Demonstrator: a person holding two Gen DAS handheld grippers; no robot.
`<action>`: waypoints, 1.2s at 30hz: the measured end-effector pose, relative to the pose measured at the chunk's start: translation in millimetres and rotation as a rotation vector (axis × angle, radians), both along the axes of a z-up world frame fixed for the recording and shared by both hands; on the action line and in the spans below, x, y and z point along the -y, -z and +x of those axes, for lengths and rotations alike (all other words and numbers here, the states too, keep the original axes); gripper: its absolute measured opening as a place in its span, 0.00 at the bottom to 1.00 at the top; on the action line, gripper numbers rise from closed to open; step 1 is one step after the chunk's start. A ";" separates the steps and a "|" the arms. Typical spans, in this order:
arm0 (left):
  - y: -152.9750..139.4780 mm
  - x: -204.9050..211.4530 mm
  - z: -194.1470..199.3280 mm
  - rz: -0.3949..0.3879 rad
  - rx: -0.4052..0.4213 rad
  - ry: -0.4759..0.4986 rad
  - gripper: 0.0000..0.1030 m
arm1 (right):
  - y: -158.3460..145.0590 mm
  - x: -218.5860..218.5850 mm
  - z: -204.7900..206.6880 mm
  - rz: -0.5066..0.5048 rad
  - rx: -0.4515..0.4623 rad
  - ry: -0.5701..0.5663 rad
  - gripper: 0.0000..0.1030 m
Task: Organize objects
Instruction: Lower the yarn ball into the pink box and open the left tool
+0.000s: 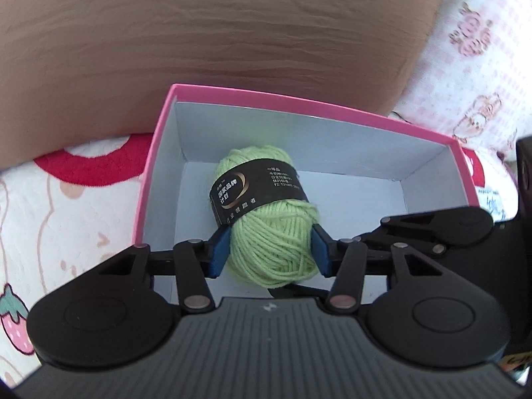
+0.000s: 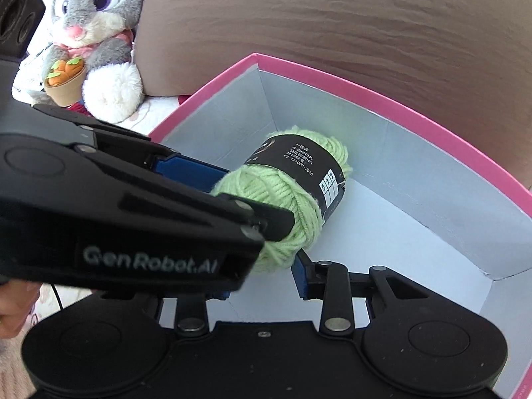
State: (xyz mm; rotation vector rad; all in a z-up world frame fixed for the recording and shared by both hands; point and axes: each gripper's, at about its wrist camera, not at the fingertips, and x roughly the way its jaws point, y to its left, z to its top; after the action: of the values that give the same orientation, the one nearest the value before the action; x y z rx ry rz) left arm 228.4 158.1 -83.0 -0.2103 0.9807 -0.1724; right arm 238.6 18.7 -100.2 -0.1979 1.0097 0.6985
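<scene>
We have the green yarn ball (image 1: 266,212) clamped between our left gripper (image 1: 271,249) fingers, low inside the pink box (image 1: 319,113) toward its 6 o'clock wall. Our right gripper (image 2: 262,276) sits with fingers together, empty, just beside the yarn. Letting go too abruptly could snag loose strands on the pads, and the crowded right fingers could nudge the box or roll the ball.
</scene>
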 end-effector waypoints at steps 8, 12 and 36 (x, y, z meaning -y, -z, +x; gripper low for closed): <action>-6.9 -3.7 -6.0 0.035 0.015 -0.019 0.36 | 5.5 -1.3 9.5 0.048 -0.058 0.015 0.38; -12.7 -7.1 -8.0 0.061 0.018 -0.048 0.32 | 0.4 -4.5 6.1 0.064 -0.024 -0.004 0.38; -4.4 -14.7 -5.0 0.054 -0.028 -0.081 0.23 | -1.9 11.8 -4.7 0.090 -0.055 -0.080 0.34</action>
State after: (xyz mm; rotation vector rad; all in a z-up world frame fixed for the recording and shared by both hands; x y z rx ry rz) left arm 223.4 172.8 -78.5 -0.2026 1.0014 -0.0690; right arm 234.0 6.9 -98.3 -0.1414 1.0245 0.8240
